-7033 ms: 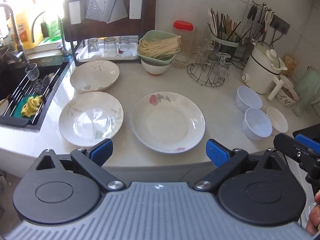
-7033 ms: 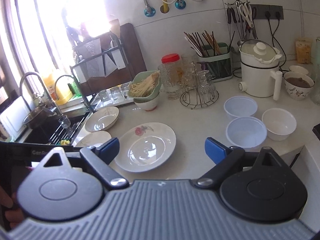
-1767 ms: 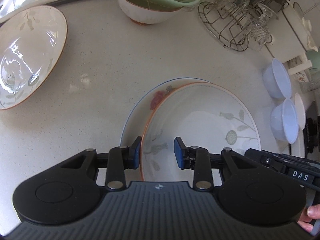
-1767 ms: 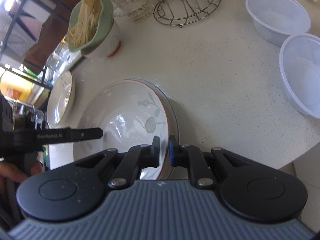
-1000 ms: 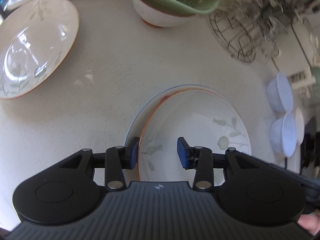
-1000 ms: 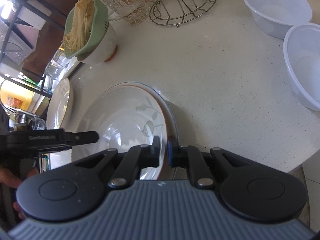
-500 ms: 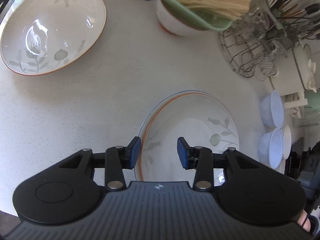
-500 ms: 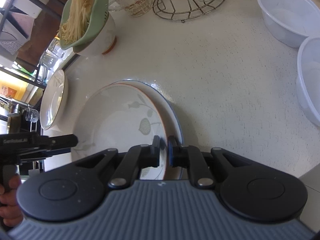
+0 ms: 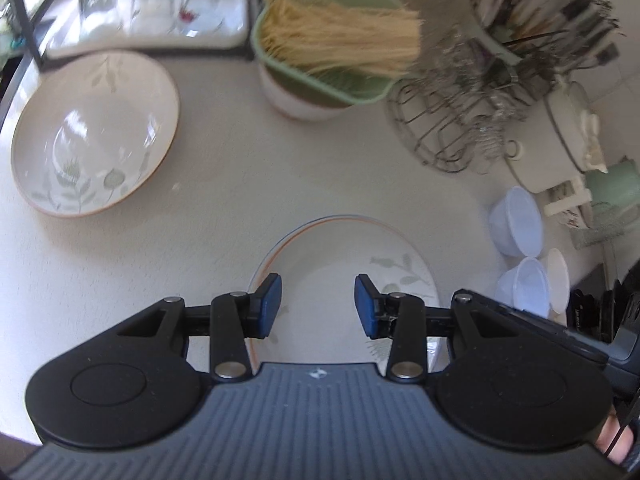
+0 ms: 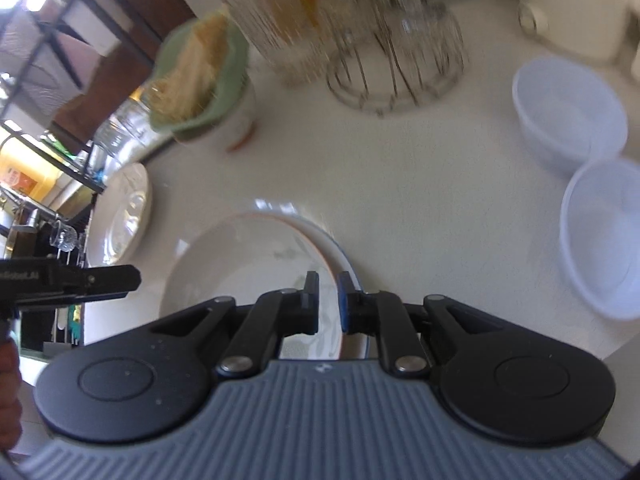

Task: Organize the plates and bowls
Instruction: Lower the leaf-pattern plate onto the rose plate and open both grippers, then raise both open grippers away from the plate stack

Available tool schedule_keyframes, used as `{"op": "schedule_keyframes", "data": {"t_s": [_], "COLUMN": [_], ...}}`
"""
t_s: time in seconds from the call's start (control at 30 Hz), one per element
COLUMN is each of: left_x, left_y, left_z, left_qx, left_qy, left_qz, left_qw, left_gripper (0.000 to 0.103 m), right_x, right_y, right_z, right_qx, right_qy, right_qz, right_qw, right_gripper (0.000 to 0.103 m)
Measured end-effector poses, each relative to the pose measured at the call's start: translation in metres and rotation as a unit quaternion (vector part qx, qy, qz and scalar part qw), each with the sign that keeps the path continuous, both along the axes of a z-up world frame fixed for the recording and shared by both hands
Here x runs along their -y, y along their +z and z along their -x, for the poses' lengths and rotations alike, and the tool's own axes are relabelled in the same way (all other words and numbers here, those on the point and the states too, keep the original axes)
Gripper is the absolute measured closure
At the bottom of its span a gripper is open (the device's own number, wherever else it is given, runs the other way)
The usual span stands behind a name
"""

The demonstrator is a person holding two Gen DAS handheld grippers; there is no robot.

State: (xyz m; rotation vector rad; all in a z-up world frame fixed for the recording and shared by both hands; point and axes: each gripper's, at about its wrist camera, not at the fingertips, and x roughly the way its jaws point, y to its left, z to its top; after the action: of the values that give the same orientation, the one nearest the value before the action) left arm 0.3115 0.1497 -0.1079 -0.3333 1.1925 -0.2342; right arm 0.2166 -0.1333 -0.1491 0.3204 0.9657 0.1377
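Note:
An orange-rimmed leaf-pattern plate [image 9: 344,256] lies stacked on the blue-rimmed flower plate [image 10: 347,265] on the counter. My left gripper [image 9: 316,304] is open and empty above the stack's near edge. My right gripper [image 10: 328,302] has its jaws slightly parted around the top plate's right rim [image 10: 256,264]; the plate rests on the stack. A second leaf-pattern plate [image 9: 92,132] lies at the far left, also visible in the right wrist view [image 10: 124,216].
Clear plastic bowls [image 10: 568,120] [image 10: 604,240] sit at the right, with a small white dish [image 9: 558,280]. A green colander of noodles [image 9: 332,44] on a white bowl, a wire glass rack [image 9: 460,120], a white kettle [image 9: 560,136] and a tray of glasses [image 9: 148,12] line the back.
My left gripper has opened wider and pulled back and up from the stacked plate. My right gripper's jaws have eased apart on the rim as both cameras lift away.

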Motion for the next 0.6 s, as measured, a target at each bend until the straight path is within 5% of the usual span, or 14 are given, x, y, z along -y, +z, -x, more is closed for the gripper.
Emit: {"op": "schedule_keyframes", "data": {"t_s": [0.33, 0.6], "left_x": [0.011, 0.032], "left_y": [0.028, 0.034], "left_z": [0.020, 0.021], "left_qx": [0.085, 0.107], "left_qy": [-0.014, -0.051], "left_qz": [-0.027, -0.019], "left_qw": [0.9959, 0.9928], "left_gripper": [0.058, 0.058], "right_x": [0.003, 0.010], "right_y": [0.033, 0.052], "right_z": [0.028, 0.054], "right_qx": [0.101, 0.146], "right_qy": [0.017, 0.014], "right_qz": [0.033, 0.042], "right_qw": [0.994, 0.988], "right_gripper": [0.090, 0.090]}}
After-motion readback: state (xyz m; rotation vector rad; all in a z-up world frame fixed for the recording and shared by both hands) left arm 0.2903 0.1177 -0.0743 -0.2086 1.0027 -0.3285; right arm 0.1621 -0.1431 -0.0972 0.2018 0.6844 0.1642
